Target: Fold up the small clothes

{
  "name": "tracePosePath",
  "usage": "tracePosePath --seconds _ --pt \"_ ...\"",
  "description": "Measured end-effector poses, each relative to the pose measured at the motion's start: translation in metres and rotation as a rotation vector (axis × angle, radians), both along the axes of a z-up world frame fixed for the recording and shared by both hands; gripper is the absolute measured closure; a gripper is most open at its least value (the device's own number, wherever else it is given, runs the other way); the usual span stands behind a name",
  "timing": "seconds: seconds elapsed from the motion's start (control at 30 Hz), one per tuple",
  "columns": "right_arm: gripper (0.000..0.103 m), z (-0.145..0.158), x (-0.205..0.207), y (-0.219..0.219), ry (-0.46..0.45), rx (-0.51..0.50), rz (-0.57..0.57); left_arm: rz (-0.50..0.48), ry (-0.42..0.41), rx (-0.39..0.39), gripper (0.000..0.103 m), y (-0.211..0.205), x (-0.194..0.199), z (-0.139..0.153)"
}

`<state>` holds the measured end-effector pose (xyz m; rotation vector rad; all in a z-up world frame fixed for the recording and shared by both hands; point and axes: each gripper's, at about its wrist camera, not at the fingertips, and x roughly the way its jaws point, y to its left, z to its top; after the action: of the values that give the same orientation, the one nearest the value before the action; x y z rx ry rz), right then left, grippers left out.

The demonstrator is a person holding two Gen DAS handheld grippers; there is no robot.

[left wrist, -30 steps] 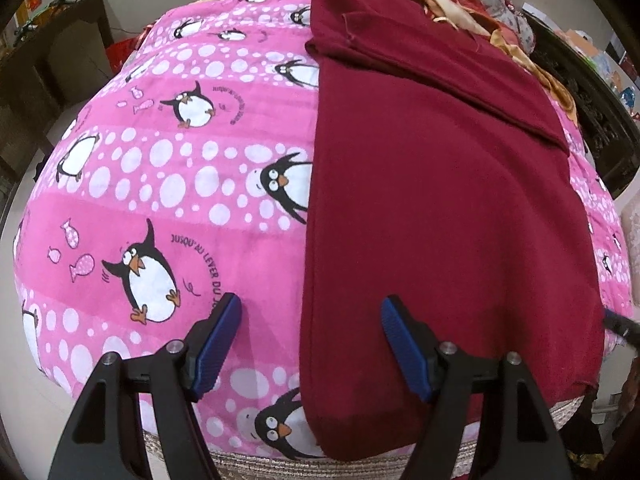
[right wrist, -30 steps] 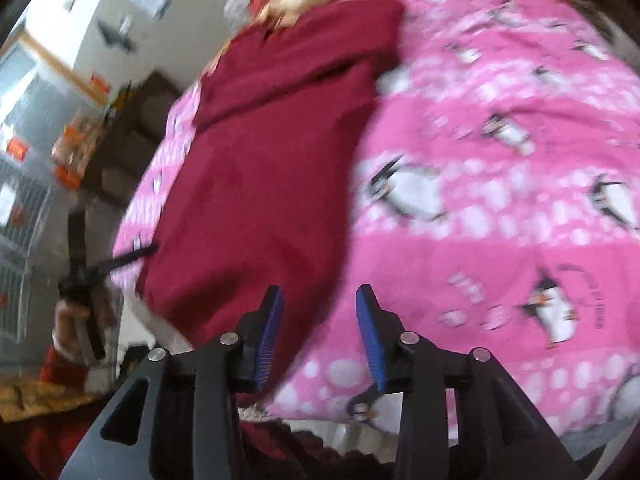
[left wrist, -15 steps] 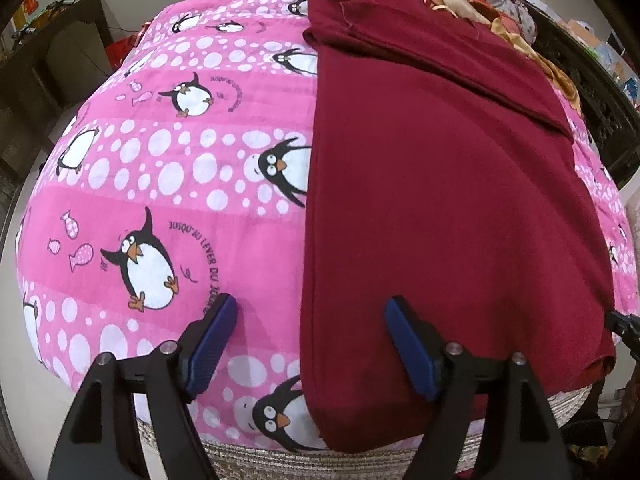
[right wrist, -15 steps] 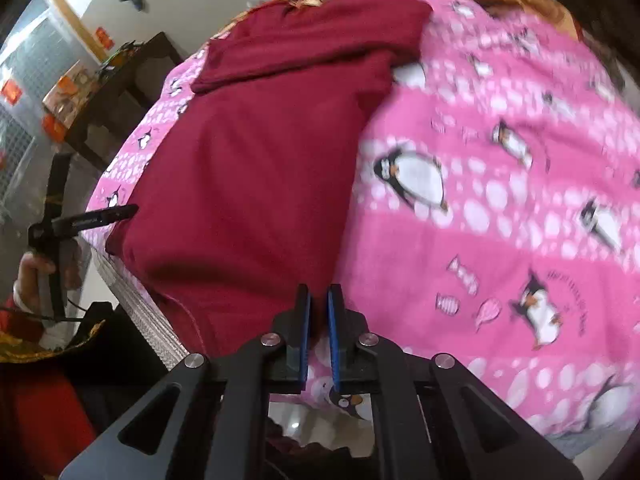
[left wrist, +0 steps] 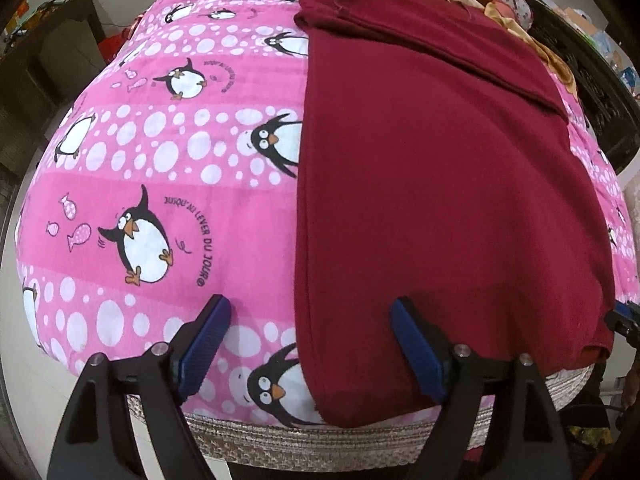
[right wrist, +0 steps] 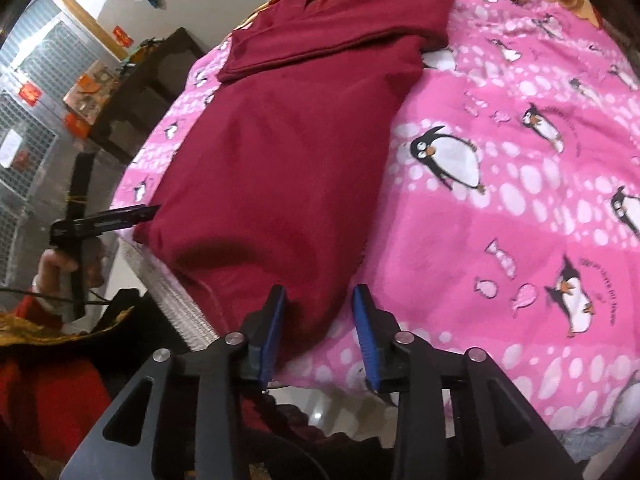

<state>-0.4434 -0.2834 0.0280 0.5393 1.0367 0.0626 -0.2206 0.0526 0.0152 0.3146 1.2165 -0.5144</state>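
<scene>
Both grippers spread: my left gripper [left wrist: 310, 344] straddles the shirt [left wrist: 440, 184] edge. My right gripper [right wrist: 320, 330] hovers over its near corner.

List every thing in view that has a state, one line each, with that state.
Maroon garment: lying flat on the bed, sleeves folded in, near hem draped over the edge.
Left tongs: open, astride the garment's near corner, holding nothing.
Right tongs: open, astride the other near corner.
Penguin bedsheet: spread smooth.
</scene>
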Motion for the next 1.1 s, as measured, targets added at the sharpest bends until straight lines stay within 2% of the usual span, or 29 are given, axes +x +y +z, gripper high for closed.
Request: tracePosePath --seconds 0.13,0.37,0.83,0.9,0.97,1.03,1.1 --pt "0.058 0.001 0.006 0.006 -0.007 0.012 0.017 0.005 0.009 -0.007 0.013 -0.004 -0.004 -0.002" --pt "0.058 0.001 0.017 0.024 0.021 -0.075 0.050 0.009 0.020 0.000 0.011 -0.011 -0.009 0.000" --pt "0.058 -0.003 0.020 0.023 0.048 -0.069 0.037 0.011 0.018 0.020 0.005 -0.026 -0.001 -0.008" --pt "0.055 -0.003 0.020 0.022 0.045 -0.060 0.041 0.010 0.016 0.018 0.005 -0.027 -0.001 -0.009" --pt "0.052 -0.005 0.020 0.021 0.034 -0.035 0.046 0.010 0.016 0.011 0.005 -0.027 -0.001 -0.010" --pt "0.052 -0.006 0.019 0.019 0.025 -0.017 0.046 0.008 0.011 0.006 0.010 -0.026 -0.001 -0.010" --pt "0.052 -0.006 0.019 0.019 0.010 -0.008 0.050 0.003 0.003 -0.001 0.020 -0.023 -0.002 -0.007"
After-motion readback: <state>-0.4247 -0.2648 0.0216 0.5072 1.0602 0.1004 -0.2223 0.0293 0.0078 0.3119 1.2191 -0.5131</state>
